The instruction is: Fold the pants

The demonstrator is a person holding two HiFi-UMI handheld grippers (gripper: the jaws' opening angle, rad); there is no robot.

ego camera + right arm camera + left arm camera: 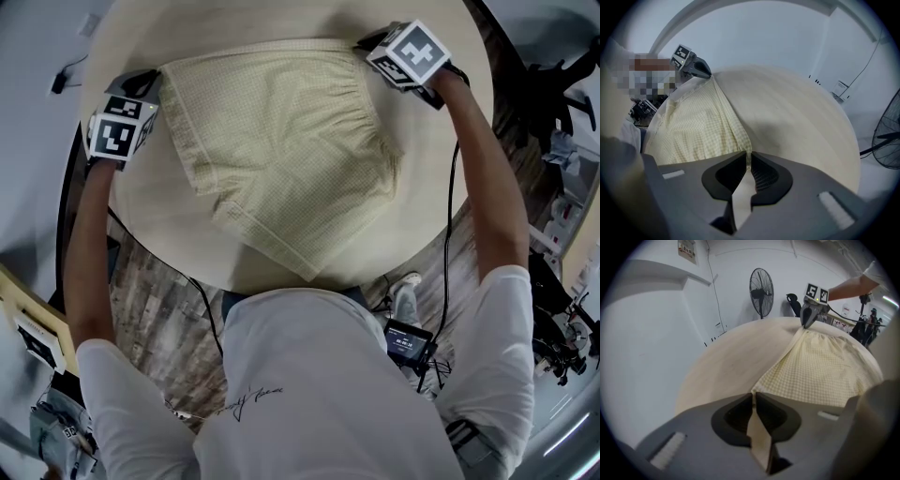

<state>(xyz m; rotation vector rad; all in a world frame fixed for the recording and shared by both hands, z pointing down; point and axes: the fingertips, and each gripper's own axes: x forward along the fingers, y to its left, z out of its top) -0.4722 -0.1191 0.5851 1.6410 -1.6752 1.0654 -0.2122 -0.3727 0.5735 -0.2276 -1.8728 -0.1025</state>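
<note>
Pale yellow checked pants [281, 141] lie spread flat on a round light-wood table [450, 197]; their far edge runs between my two grippers. My left gripper [156, 86] is at the far left corner of the cloth. In the left gripper view the jaws [753, 397] are shut on a thin fold of the pants [820, 371]. At the far right corner, my right gripper [367, 45] is also shut on the hem [749, 157], with the pants [698, 126] stretching away toward the other gripper [705, 72].
The person's torso stands against the table's near edge [309, 281]. A small screen device [408, 342] and cables hang at the waist. A standing fan [761, 289] and a chair sit beyond the table, by white walls. Wood-pattern floor surrounds the table.
</note>
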